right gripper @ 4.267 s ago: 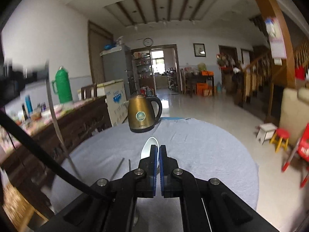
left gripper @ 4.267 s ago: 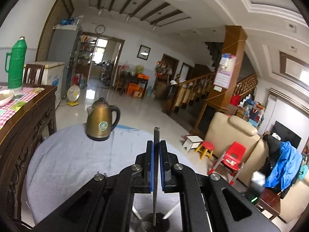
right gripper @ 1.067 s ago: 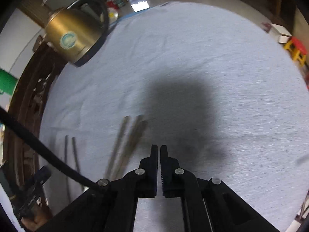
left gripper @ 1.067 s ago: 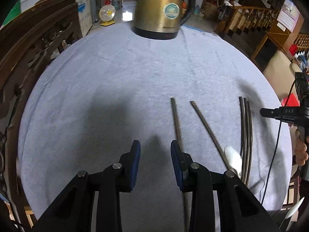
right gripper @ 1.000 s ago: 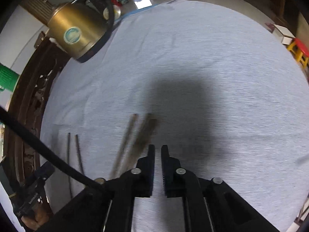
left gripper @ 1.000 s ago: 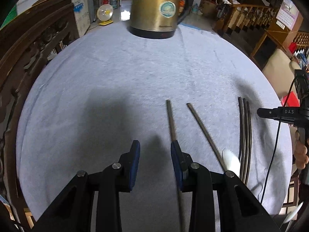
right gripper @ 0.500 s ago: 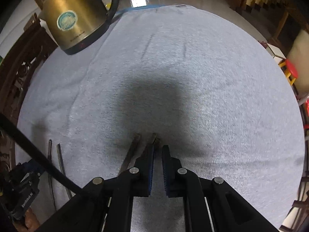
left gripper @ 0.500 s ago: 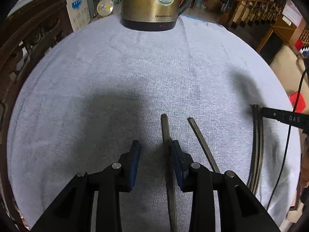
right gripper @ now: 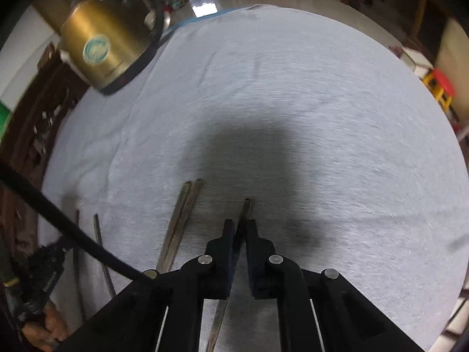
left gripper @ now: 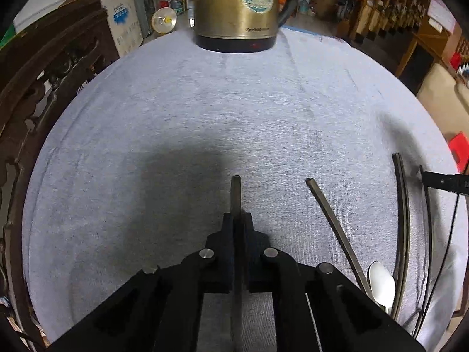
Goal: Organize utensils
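Jaws, left gripper [left gripper: 236,218]: just been closing, now clamped narrow on one dark chopstick [left gripper: 236,193]. Its blunt end sticks out past the tips and aims straight at the kettle [left gripper: 237,8].

Jaws, right gripper [right gripper: 239,226]: near shut, with a second chopstick [right gripper: 245,208] running between them, tip likewise towards the kettle. The pads appear to pinch it.

Reading for the task: pick-up is made on both sides, and lifting and placing with the other utensils is not yet done. Both sticks lie low against the cloth, so a slipped grip is possible on the lift.

Loose items, all at the worktop edge farthest from the kettle:
- spare chopstick [left gripper: 331,220], slanted, lying apart from the one held by the left gripper
- white spoon [left gripper: 381,287], at that stick's near end
- thin curved rods [left gripper: 401,205], two side by side, outermost in the left wrist view
- paired chopsticks [right gripper: 181,217], touching along their length, seen in the right wrist view

Surface: round worktop [left gripper: 205,102] under pale grey cloth. Its middle ground up to the kettle is bare and shadowed.

Kettle: brass-coloured, black base, at the far rim.

Room beyond the kettle: carved dark cabinet [left gripper: 44,67], wooden stair rail [left gripper: 381,8], red stool [right gripper: 444,88], tiled floor.
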`<state>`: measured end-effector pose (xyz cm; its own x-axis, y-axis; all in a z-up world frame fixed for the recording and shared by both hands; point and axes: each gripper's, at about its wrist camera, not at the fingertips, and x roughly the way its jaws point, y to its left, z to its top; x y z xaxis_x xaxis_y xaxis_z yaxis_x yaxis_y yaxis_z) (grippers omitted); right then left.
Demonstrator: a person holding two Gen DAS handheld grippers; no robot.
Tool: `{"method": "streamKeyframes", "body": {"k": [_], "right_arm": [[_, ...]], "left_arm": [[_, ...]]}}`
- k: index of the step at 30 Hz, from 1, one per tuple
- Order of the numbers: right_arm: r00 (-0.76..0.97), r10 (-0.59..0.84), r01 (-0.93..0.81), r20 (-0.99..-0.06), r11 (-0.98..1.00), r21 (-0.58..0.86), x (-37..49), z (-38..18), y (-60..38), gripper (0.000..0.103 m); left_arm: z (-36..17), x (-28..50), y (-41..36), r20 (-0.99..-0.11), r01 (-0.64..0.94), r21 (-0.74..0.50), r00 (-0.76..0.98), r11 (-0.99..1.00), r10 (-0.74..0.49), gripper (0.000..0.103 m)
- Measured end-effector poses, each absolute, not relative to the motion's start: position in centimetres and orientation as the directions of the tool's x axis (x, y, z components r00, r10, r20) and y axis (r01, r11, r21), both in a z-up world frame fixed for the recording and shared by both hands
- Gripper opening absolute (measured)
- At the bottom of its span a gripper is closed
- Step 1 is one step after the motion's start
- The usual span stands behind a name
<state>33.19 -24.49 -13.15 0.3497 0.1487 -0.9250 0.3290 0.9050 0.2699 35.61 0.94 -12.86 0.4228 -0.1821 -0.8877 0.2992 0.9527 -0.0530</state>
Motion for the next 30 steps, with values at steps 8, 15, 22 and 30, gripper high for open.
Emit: {"method": "streamKeyframes", "body": {"k": [8,15,22,30], "right_arm": [[0.556,0.174,0.285,-0.813,0.878,0.384,29.2,-8.5,-25.4,0.007],[0.725,0.152,0.189,-0.671,0.894,0.407,24.0,-4.5,-26.0,0.007],[0.833,0.083,0.151,-0.546,0.917,0.369,18.5,-0.3,-25.5,0.007],[0.898,0.020,0.138,-0.440,0.936,0.324,12.1,4.4,-25.1,0.007]], "left_arm": [[-8.4,32.9,3.8,-0.801,0.315,-0.148,0.518,0.937,-0.301,0.005],[-3.1,28.7,6.2,-0.677,0.329,-0.231,0.621,0.916,-0.394,0.005],[0.6,24.1,7.2,-0.582,0.331,-0.252,0.699,0.909,-0.416,0.005],[4.0,18.8,8.3,-0.499,0.314,-0.269,0.763,0.911,-0.410,0.005]]}}
